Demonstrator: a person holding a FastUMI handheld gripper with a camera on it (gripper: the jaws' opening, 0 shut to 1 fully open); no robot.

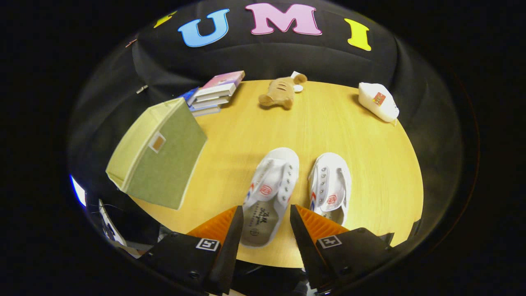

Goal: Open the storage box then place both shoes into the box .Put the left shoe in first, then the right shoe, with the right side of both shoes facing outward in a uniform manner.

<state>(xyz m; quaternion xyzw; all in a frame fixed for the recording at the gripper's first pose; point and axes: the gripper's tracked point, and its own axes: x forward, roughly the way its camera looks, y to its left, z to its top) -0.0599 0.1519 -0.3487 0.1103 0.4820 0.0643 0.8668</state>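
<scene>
Fingers (236, 224) spread wide, released, gripping nothing; heel of left shoe (269, 193) sits betw. them. Right shoe (330, 187) just beside it on table (370, 164). Storage box (158, 154), lid closed, lies off to my left, near books (213, 93).

two shoes (271, 185), one box (158, 154), one plush toy (281, 93).

The gripper view looks steeply down and forward from above the near edge of the round wooden table (370, 164), close over it, facing across to the booth wall beyond the table's far edge.
</scene>
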